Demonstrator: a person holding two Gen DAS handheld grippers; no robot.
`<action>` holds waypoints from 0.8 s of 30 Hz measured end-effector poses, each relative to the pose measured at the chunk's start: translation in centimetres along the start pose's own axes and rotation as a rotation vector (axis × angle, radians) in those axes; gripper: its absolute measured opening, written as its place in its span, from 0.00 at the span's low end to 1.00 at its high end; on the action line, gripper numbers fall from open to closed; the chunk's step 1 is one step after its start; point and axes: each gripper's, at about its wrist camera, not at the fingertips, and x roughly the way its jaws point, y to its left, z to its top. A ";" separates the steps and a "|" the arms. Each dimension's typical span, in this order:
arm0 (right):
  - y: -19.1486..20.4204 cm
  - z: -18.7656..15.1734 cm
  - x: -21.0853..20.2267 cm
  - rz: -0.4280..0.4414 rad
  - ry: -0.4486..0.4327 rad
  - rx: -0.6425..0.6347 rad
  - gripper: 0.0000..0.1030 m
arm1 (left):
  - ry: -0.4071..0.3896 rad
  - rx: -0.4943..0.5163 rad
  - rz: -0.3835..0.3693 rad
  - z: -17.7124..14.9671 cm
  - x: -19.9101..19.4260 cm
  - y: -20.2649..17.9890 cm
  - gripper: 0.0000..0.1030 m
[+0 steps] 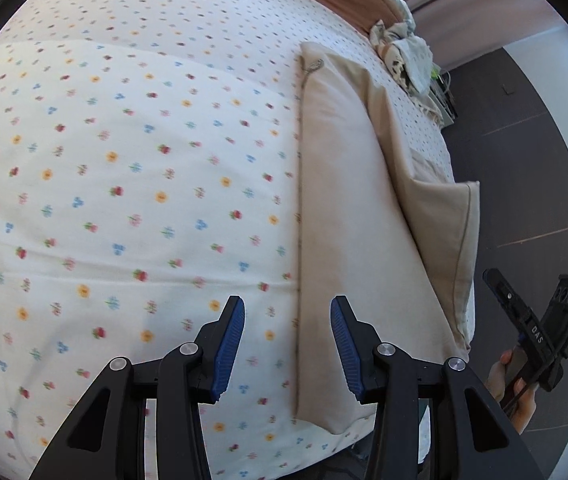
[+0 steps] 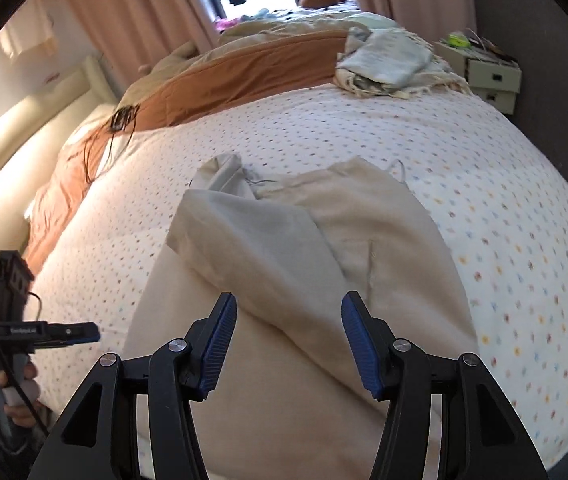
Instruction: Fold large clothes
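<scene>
Both tools, left tool [image 1: 288,344] and right tool [image 2: 290,342], gape wide, empty; ahead lies the beige cotton garment [image 2: 324,280]: pinch matching edges, fold evenly.

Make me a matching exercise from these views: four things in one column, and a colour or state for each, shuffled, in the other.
Things:
1. beige garment
2. blanket
3. bedspread
4. left hand-held gripper

States:
A. white with small flowers
B. open, holding nothing
C. rust orange, at the far end of the bed
D. partly folded, one flap turned over

Pairs: 1-D, 2-C, 3-A, 4-B
</scene>
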 end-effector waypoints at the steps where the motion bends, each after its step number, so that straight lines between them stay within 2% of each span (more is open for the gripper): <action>1: 0.5 0.5 0.6 0.002 0.004 -0.026 0.63 | -0.004 -0.005 0.003 0.2 -0.2 0.4 0.45; 3: 1.5 1.3 1.7 0.021 0.017 -0.055 0.68 | -0.010 -0.013 0.007 0.5 -0.5 0.9 0.45; 8: 3.5 2.6 3.9 0.042 0.038 -0.127 0.68 | -0.012 -0.044 0.013 1.1 -0.6 2.2 0.45; 11: 3.9 2.7 5.1 0.088 0.072 -0.148 0.67 | -0.008 -0.049 0.013 1.3 -0.3 2.4 0.45; 12: 3.8 2.8 5.4 0.094 0.082 -0.146 0.50 | -0.007 -0.048 0.013 1.3 -0.2 2.4 0.45; 13: 3.6 2.8 5.5 0.087 0.079 -0.145 0.17 | -0.005 -0.048 0.012 1.4 -0.1 2.3 0.45; 14: 3.4 3.0 5.5 0.078 0.084 -0.143 0.08 | -0.003 -0.049 0.011 1.4 0.0 2.2 0.45; 15: 2.9 3.3 5.3 0.077 0.085 -0.130 0.07 | 0.000 -0.048 0.010 1.5 0.2 2.1 0.45; 19: 0.4 5.1 2.8 0.053 -0.002 -0.070 0.06 | 0.018 -0.024 0.014 2.1 0.9 1.2 0.45; 24: -3.3 7.1 1.3 -0.012 -0.039 0.003 0.05 | 0.006 0.003 0.021 3.9 1.0 -0.3 0.45</action>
